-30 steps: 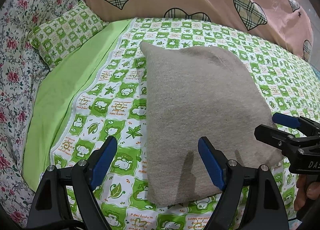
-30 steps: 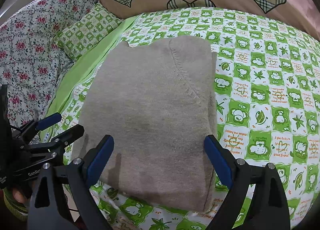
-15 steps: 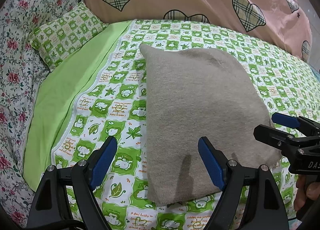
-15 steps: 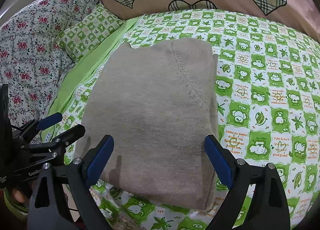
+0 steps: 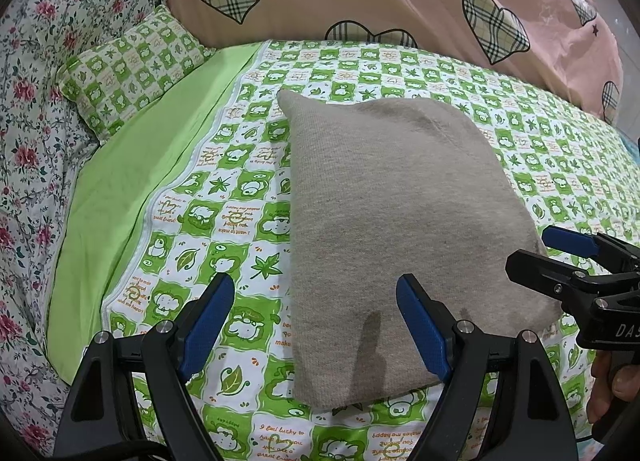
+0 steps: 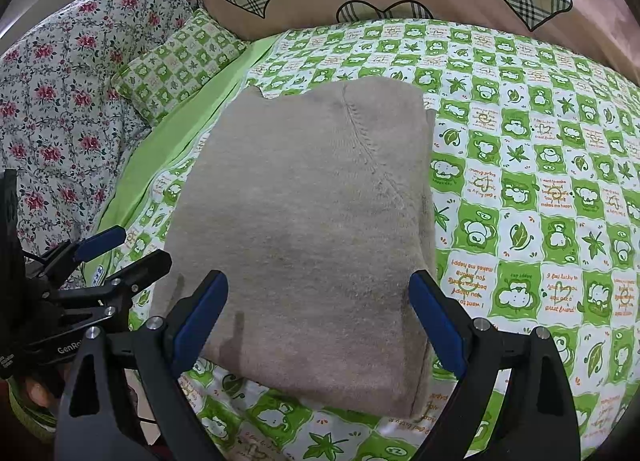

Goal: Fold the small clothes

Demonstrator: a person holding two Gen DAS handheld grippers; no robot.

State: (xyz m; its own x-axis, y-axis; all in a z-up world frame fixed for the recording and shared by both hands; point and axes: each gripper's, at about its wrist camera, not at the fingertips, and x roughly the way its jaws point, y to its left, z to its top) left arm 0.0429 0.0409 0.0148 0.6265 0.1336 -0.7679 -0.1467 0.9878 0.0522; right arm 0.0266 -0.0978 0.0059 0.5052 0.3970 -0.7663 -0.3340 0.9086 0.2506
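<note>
A folded beige knit garment [image 5: 396, 229] [image 6: 312, 229] lies flat on the green checked bedsheet [image 5: 224, 213] [image 6: 540, 197]. My left gripper [image 5: 316, 325] hovers open over the garment's near left edge, one blue pad above the sheet and the other above the knit, nothing between them. My right gripper [image 6: 320, 317] stands open above the garment's near edge, its pads wide apart and clear of the cloth. Each gripper also shows in the other's view: the right one [image 5: 560, 257] at the right edge, the left one [image 6: 112, 257] at the left edge. A seam runs down the garment's top layer.
A pink duvet with plaid hearts [image 5: 400, 1] is bunched along the far side. A small green checked pillow [image 5: 128, 69] and floral bedding [image 5: 36, 109] lie at the left. A plain green strip of sheet [image 5: 132, 189] runs beside the checked part. A hand [image 5: 612, 393] holds the right gripper's handle.
</note>
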